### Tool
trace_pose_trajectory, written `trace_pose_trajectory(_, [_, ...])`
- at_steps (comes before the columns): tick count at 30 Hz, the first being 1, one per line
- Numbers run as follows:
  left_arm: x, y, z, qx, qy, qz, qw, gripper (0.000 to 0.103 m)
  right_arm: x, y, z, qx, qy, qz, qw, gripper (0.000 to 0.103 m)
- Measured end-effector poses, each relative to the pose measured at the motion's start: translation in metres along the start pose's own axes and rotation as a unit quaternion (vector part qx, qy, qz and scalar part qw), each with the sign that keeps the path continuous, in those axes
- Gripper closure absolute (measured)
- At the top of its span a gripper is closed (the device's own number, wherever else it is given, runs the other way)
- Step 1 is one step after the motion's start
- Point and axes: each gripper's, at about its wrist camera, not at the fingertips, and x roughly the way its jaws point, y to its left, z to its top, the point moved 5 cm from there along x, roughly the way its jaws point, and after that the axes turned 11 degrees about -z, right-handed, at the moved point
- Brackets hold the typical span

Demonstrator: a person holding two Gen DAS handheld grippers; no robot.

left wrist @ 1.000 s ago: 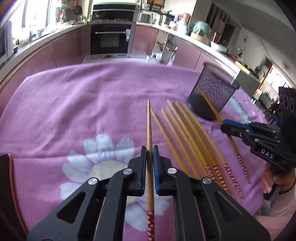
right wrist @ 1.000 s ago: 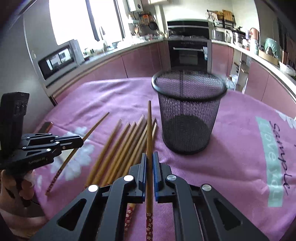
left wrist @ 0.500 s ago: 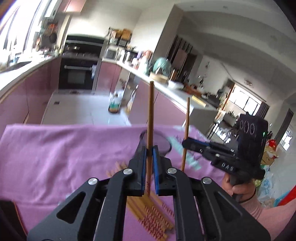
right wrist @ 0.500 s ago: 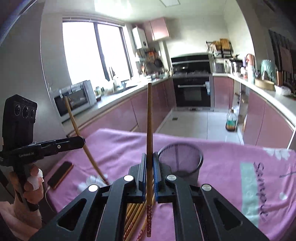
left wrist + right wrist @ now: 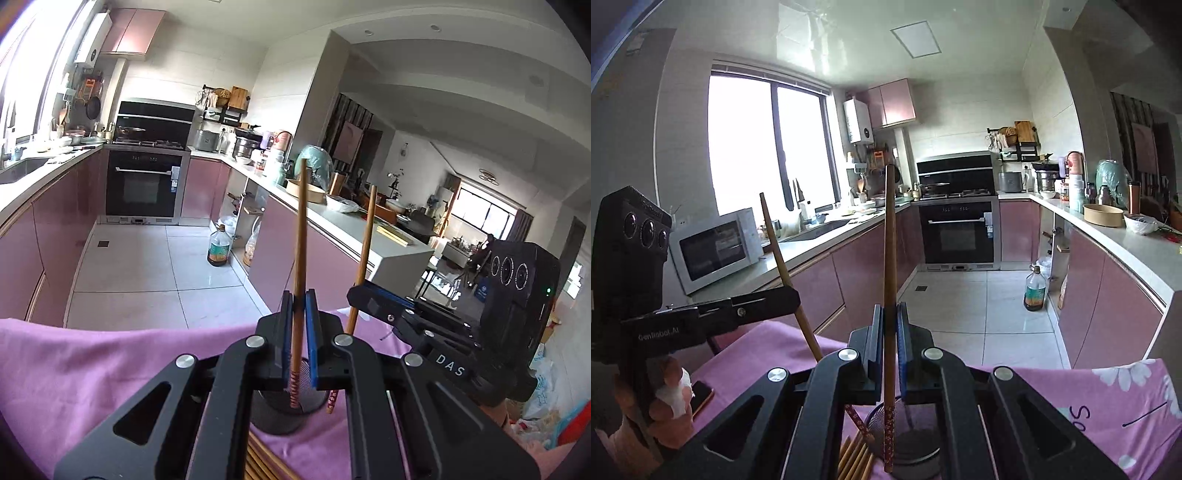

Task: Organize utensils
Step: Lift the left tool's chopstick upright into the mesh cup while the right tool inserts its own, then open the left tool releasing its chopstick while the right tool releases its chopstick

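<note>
Both in the air now: the left hand-held gripper [image 5: 298, 339] and right hand-held gripper [image 5: 889, 347] each clench a brown wooden chopstick [image 5: 300, 236] [image 5: 890, 258] upright above the black mesh cup [image 5: 275, 410] at bottom centre on the purple-clothed surface [image 5: 92, 365], so next, I reckon, comes lowering patterned ends inside, then letting go.

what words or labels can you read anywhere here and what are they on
"DAS": white letters on the black body of the right tool, seen from the left wrist view.
"GenRobot.AI": small grey print on the black body of the left tool, seen from the right wrist view.
"So": dark script, cut off by the tool, on the pink flowered tablecloth.
Too small or blurred to read: the label on the brown oil bottle and the sticker on the black oven door.
</note>
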Motion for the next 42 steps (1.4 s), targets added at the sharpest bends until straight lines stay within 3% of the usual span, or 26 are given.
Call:
trace_pose_trajectory(7, [0.047, 0.014, -0.016, -0.007, 0.057, 0.013, 0.9983, 0.096, 0.041, -0.008, -0.018, 0.001, 0.038, -0.016, 0.999, 0.098])
trace_pose_trajectory(13, [0.093, 0.035, -0.050, -0.010, 0.126, 0.020, 0.9917, 0.095, 0.069, -0.002, -0.051, -0.020, 0.116, -0.021, 0.993, 0.098])
trace_pose_trajectory(16, [0.104, 0.046, -0.057, -0.012, 0.137, 0.023, 0.9902, 0.095, 0.080, 0.001, -0.062, -0.024, 0.151, -0.025, 0.988, 0.097])
trace_pose_trajectory(22, [0.125, 0.058, -0.061, -0.011, 0.152, 0.033, 0.9877, 0.093, 0.088, -0.003, -0.066, -0.014, 0.162, -0.035, 0.986, 0.095])
trace_pose_trajectory(32, [0.111, 0.063, -0.061, -0.002, 0.130, 0.056, 0.9899, 0.071, 0.071, -0.008, -0.064, -0.004, 0.137, -0.044, 0.990, 0.082])
trace_pose_trajectory(37, [0.076, 0.057, -0.059, 0.011, 0.095, 0.077, 0.9924, 0.056, 0.045, -0.003, -0.061, -0.006, 0.110, -0.029, 0.994, 0.078])
trace_pose_trajectory(42, [0.032, 0.048, -0.065, 0.031, 0.064, 0.097, 0.9927, 0.049, 0.005, 0.015, -0.065, -0.034, 0.077, 0.002, 0.996, 0.070])
